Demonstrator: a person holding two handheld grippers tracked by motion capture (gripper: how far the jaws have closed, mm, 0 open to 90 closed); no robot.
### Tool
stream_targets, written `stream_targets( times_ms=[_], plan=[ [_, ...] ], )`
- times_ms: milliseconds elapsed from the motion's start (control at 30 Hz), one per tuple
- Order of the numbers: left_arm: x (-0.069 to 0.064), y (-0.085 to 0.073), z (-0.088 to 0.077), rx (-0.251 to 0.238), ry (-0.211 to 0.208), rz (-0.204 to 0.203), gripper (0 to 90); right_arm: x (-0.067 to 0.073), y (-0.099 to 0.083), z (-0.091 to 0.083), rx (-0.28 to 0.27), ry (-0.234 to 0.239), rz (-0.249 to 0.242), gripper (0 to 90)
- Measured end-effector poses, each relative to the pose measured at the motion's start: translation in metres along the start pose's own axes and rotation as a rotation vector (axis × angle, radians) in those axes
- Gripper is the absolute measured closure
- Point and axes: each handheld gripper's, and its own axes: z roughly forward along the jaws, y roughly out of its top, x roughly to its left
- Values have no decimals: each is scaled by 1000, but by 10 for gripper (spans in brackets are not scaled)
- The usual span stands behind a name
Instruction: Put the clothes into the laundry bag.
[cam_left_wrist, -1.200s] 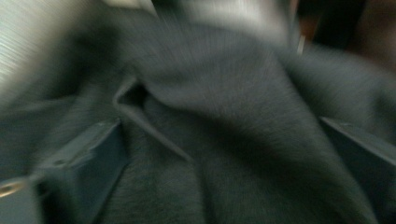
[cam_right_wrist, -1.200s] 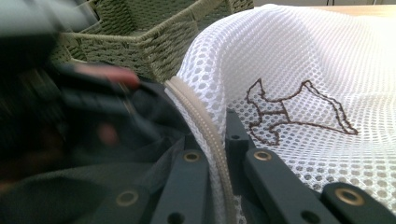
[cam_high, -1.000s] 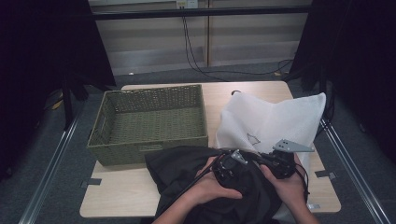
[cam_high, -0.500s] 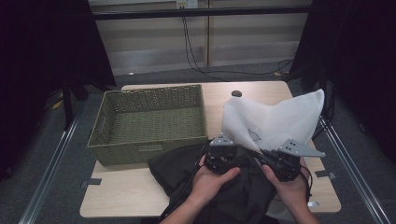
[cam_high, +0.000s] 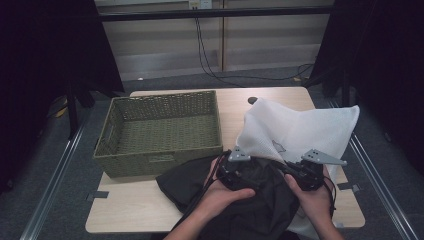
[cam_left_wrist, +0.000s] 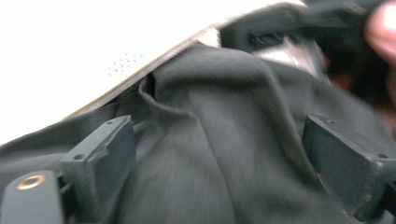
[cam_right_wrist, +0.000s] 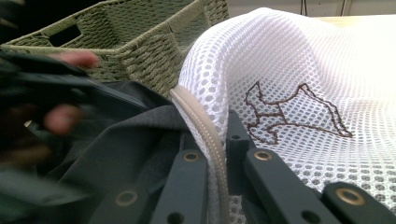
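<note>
A white mesh laundry bag (cam_high: 300, 130) lies on the right of the table, its mouth towards me. A dark garment (cam_high: 250, 210) spills from the mouth to the table's front edge. My right gripper (cam_high: 284, 169) is shut on the bag's corded zip edge (cam_right_wrist: 201, 122), with the mesh (cam_right_wrist: 303, 70) draped to the right. My left gripper (cam_high: 257, 176) is at the bag's mouth and has just been opening. In the left gripper view its jaws (cam_left_wrist: 219, 135) stand wide apart. Dark cloth (cam_left_wrist: 219, 186) lies between them without being pressed, under the white bag's rim (cam_left_wrist: 93, 46).
A green wicker basket (cam_high: 160, 150) stands on the left half of the table, close to the garment. A small dark object (cam_high: 252, 100) lies near the far edge. Metal rails run along both sides of the table.
My hands have drawn apart, the left one going left and a little up. The far side of the white bag has lifted and spread.
</note>
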Motion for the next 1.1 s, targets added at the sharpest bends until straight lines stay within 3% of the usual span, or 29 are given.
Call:
stream_targets(
  times_ms=[33, 133, 233, 300, 333, 367, 400, 467, 500, 567, 700, 733, 800, 867, 933, 967, 1000, 1033, 1100],
  plan=[
    [3, -4, 2, 42, 9, 10, 68, 0, 0, 1, 1, 0, 5, 890],
    [17, -21, 20, 162, -74, -29, 63, 2, -2, 4, 14, -5, -1, 889],
    [19, -31, 31, 176, -86, -13, 116, 6, -3, 9, 31, -1, -25, 880],
    [17, -30, 30, 191, -89, -21, 260, 10, -4, 12, 35, -4, -45, 881],
    [17, -30, 30, 188, -104, -37, 392, 11, -4, 13, 37, -3, -47, 883],
    [17, -29, 28, 186, -101, -15, 510, 13, -4, 15, 36, -1, -46, 886],
    [16, -30, 27, 168, -101, -22, 599, 14, -4, 16, 36, 3, -50, 888],
    [16, -33, 27, 89, -135, -102, 677, 16, -3, 18, 32, 21, -50, 890],
    [15, -34, 26, 53, -147, -120, 690, 18, -3, 19, 30, 30, -67, 890],
    [11, -30, 23, -31, -173, -165, 701, 22, 2, 16, 7, 49, -78, 891],
    [1, -15, 15, -192, -180, -226, 707, 30, 13, 5, -67, 51, -85, 891],
    [0, -13, 14, -214, -173, -235, 709, 31, 15, 2, -89, 48, -85, 892],
    [-2, -9, 16, -261, -107, -257, 709, 31, 17, -3, -117, 53, -71, 892],
    [1, -11, 23, -266, -57, -328, 705, 29, 16, -5, -114, 78, -30, 891],
    [6, -16, 37, -226, 13, -369, 686, 29, 13, -2, -88, 83, -28, 891],
    [10, -22, 50, -179, 24, -412, 664, 28, 10, 0, -68, 77, -36, 891],
    [14, -26, 57, -150, -14, -443, 623, 27, 6, 4, -45, 61, -35, 891],
    [16, -26, 56, -145, -35, -450, 572, 24, 3, 7, -33, 52, -32, 891],
    [12, -21, 46, -132, -22, -376, 456, 18, 0, 9, -19, 35, -26, 891]
  ],
)
